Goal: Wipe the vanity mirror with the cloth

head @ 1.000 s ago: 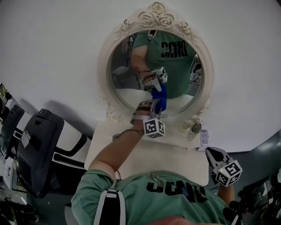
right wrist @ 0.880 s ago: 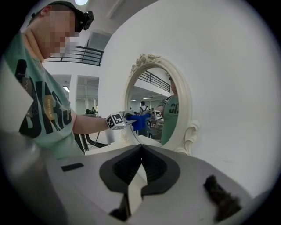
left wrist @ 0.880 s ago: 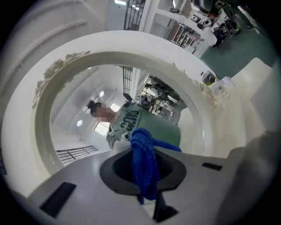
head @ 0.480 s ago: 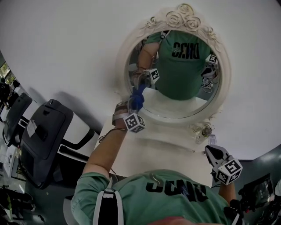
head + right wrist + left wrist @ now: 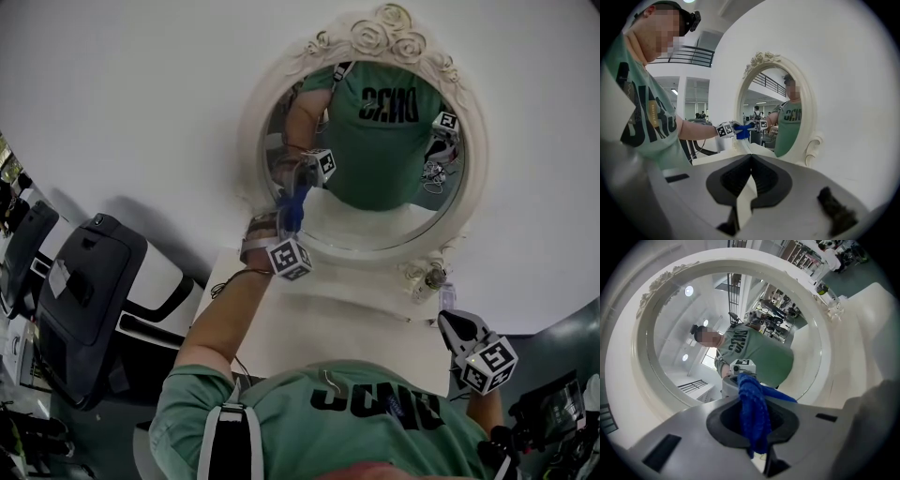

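An oval vanity mirror (image 5: 375, 178) in an ornate cream frame (image 5: 251, 141) stands at the back of a white table. My left gripper (image 5: 289, 223) is shut on a bunched blue cloth (image 5: 294, 206), which presses on the glass at its lower left edge. In the left gripper view the cloth (image 5: 752, 413) hangs between the jaws of the left gripper (image 5: 753, 422), right in front of the mirror frame (image 5: 642, 357). My right gripper (image 5: 459, 328) hangs low at the table's right end, away from the mirror. Its jaws are shut with nothing in them (image 5: 751, 173).
The white table top (image 5: 347, 323) lies below the mirror. A small glass bottle (image 5: 433, 278) and a card (image 5: 446, 298) sit by the frame's right foot. A black chair (image 5: 84, 291) stands to the left of the table. A plain white wall is behind.
My left gripper has carried the cloth from the lower middle of the glass to its lower left edge. The right gripper has stayed put.
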The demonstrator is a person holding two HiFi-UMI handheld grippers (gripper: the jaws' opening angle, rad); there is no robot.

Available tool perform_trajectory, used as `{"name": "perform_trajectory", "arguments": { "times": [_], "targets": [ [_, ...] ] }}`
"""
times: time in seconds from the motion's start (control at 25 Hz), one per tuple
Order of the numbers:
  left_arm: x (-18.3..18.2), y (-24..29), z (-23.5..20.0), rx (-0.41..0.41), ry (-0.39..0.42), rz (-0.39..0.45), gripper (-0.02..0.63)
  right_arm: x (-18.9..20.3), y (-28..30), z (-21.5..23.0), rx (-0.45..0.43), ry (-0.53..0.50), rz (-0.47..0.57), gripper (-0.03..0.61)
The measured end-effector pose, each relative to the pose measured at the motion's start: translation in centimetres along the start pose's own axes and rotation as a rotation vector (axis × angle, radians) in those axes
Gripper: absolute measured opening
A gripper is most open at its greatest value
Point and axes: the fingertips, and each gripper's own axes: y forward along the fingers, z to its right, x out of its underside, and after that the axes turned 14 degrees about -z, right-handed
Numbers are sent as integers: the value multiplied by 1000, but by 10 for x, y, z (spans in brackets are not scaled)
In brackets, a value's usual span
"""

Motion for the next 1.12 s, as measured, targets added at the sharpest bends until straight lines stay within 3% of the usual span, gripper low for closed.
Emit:
{"name": "perform_trajectory", "arguments": {
  "times": [0.52, 0.92, 1.12],
  "targets": [
    [-161, -60, 76, 101, 58, 275, 52, 29, -28, 8, 64, 59, -17, 12],
    [-289, -103, 144, 170, 177, 468, 52, 64, -65, 26, 144, 128, -25, 12],
    [-303, -105, 155, 155, 184, 470, 52, 80, -82, 30, 179, 175, -27, 12]
  ]
}}
